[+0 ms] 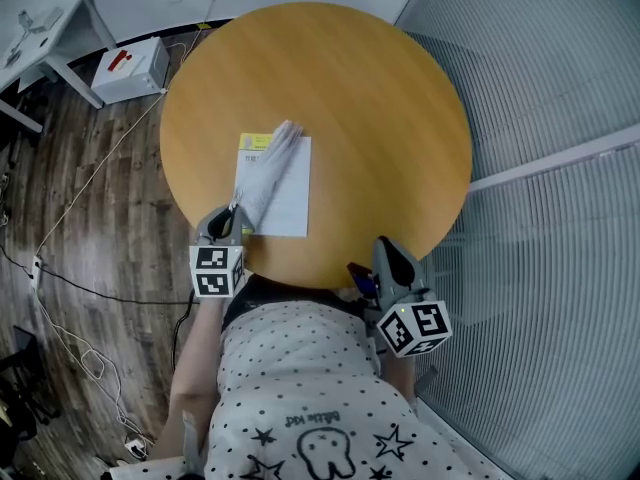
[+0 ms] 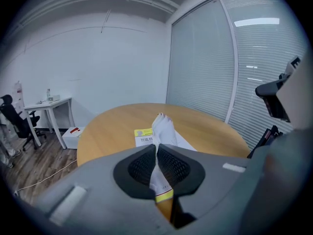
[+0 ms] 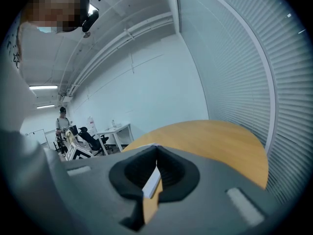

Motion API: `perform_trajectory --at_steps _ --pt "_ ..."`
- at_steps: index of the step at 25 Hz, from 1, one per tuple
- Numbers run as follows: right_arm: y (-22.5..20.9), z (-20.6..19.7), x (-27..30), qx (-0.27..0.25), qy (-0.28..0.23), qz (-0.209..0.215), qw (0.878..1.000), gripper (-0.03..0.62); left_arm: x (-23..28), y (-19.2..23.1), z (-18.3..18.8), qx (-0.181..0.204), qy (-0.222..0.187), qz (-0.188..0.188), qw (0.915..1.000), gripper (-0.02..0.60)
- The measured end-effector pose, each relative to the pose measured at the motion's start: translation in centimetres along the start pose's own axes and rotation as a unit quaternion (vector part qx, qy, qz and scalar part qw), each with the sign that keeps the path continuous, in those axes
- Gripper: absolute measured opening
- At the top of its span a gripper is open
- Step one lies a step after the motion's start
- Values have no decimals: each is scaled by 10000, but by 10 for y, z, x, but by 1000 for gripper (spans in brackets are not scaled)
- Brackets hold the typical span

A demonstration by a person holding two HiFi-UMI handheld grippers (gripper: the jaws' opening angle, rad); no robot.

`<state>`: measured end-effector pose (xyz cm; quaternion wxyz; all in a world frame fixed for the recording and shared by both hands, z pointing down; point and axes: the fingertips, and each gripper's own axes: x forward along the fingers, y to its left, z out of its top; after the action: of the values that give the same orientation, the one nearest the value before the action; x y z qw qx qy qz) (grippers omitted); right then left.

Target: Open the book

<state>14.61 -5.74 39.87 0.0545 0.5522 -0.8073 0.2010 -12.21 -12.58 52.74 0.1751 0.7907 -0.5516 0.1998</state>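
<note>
A thin white book (image 1: pixel 288 206) with a yellow label (image 2: pixel 143 131) lies on the near left part of the round wooden table (image 1: pixel 380 118). Its front leaves (image 1: pixel 266 173) are lifted and curve up from the flat page below. My left gripper (image 1: pixel 233 220) is shut on their near edge, and in the left gripper view the white sheet with a yellow strip (image 2: pixel 163 196) is pinched between the pads of the left gripper (image 2: pixel 157 168). My right gripper (image 1: pixel 388 258) hovers at the table's near edge, right of the book. Its jaws meet with nothing held, as the right gripper (image 3: pixel 157 168) shows.
A white box (image 1: pixel 130 68) and a white desk (image 1: pixel 40 38) stand on the wooden floor at the far left, with cables (image 1: pixel 60 228) trailing there. A glass wall with blinds (image 1: pixel 560 168) runs close along the table's right side. A person (image 3: pixel 62 121) stands far off by office chairs.
</note>
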Motion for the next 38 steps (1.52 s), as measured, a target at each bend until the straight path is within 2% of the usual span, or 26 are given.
perform_trajectory --at_steps 8,15,24,38 --pt "13 0 18 34 17 41 10000 3 0 28 2 -58 -10 222 9997 25" --pt "24 3 33 61 66 65 9999 3 -9 62 -5 -534 32 528 9972 25" --pt "41 3 49 -14 93 154 9998 3 -25 104 -15 -781 -33 924 9926 25" --pt "78 1 67 -96 208 250 9994 3 -38 142 -49 -1342 149 1117 9845 25"
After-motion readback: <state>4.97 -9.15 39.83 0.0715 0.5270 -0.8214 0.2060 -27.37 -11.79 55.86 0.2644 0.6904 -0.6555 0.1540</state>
